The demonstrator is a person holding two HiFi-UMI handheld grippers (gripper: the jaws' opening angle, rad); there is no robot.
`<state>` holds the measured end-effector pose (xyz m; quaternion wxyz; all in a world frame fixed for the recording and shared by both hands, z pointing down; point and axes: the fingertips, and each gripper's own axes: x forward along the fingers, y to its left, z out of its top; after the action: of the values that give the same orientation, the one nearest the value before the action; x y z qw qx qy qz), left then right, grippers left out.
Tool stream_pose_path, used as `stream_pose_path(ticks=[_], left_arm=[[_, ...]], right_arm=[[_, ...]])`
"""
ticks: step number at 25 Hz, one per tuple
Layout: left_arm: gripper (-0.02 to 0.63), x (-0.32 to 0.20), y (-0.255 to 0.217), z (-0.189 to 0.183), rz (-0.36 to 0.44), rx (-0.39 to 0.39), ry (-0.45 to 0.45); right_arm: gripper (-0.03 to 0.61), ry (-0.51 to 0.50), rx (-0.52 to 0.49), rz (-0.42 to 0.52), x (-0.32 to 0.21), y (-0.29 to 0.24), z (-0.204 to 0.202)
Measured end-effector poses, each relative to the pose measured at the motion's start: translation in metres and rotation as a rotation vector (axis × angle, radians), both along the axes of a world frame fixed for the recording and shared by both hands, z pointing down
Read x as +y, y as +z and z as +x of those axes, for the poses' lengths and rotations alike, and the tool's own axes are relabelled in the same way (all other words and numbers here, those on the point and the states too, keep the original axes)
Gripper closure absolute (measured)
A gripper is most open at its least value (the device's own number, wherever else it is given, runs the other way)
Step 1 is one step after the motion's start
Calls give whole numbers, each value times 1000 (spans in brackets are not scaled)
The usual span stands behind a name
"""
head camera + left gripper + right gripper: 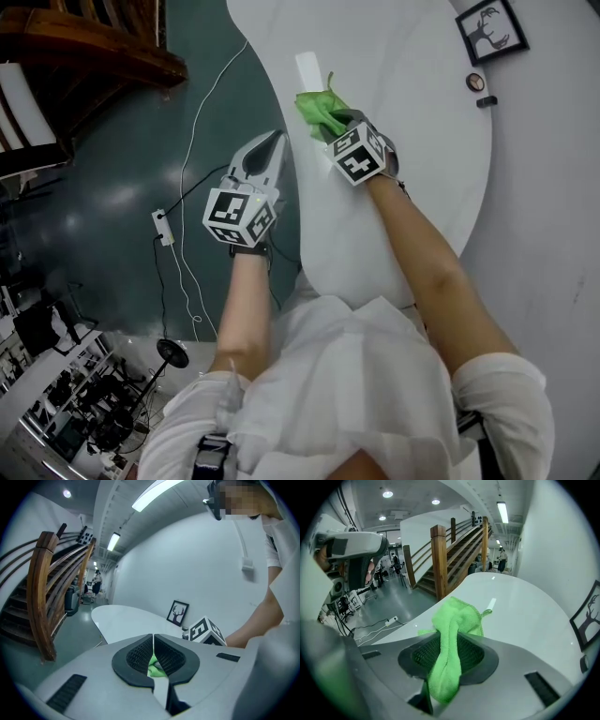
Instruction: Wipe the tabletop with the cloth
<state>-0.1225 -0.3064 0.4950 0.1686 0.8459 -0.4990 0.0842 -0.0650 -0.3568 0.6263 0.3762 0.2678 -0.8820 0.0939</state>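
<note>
Clamping green cloth (451,620): right gripper (335,125), jaws pinched on bunched fold. Cloth long axis along jaws, free end fanned forward over white tabletop (403,84) near edge. Left gripper (153,657) jaws together, empty.

A smooth white bench (431,112) with a rounded, wavy edge runs along a plain white wall (553,244). At its far corner a black-framed picture of a deer's antlered head (490,30) stands against that wall. Off the bench's left edge lies a glossy dark grey-green floor (103,197), where a white power strip (164,228) sits with its thin cable trailing. Beyond rises a brown wooden staircase (439,559) with curved rails. Long strip lights (157,493) and small round ceiling lights (387,494) are lit overhead.
</note>
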Motion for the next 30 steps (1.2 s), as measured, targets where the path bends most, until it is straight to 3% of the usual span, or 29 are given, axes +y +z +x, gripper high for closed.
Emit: stream_pose_path(ticks=[8,21,30], left_arm=[[595,4,-5,12,-1,-6,30],[595,18,0,48,-20,-5,93],[595,26,0,53,-25,-13,108]], right_arm=[[479,139,6,-9,-6,0,83],[479,526,23,-38,-3,3,272],[479,768,23,-38,32,5,362]])
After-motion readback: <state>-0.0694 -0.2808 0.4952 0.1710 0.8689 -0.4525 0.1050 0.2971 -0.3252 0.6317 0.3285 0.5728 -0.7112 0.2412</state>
